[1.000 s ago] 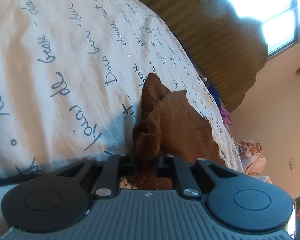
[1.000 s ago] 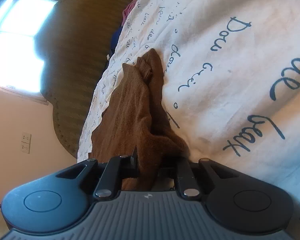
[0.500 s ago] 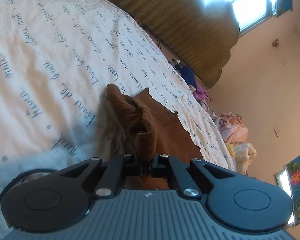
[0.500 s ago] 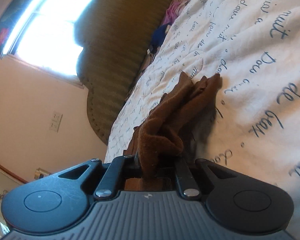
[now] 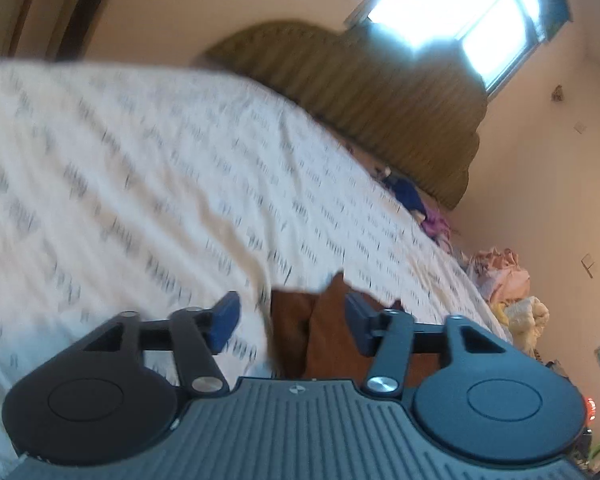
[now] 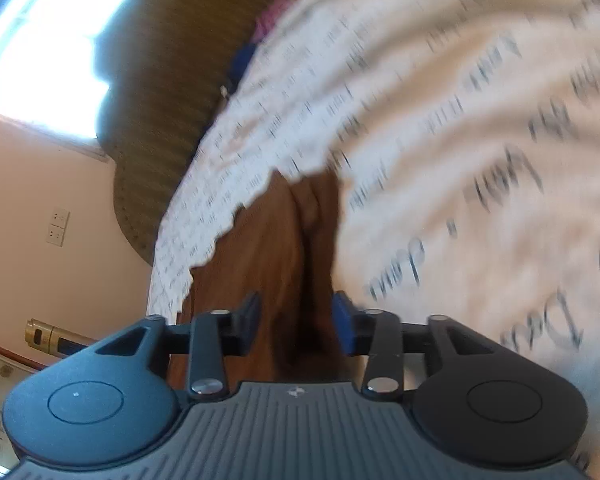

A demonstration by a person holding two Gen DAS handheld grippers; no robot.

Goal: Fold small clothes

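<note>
Brown garment bunched on lettered bedsheet, left tool and right tool opening, gripping nothing.

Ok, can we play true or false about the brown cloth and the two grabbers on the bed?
1. The brown garment lies on a white bedspread with dark writing. True.
2. The left gripper is clamped shut on the garment. False: its jaws are opening, and the blue pads stand apart, with the cloth seen between them but not pinched.
3. The right gripper has blue pads. True, and its jaws are opening too, over the cloth.
4. The headboard behind the bed is bright red. False: it is olive-brown and ribbed.
5. The room is dark, with no window. False: a bright window shines above the headboard.
</note>
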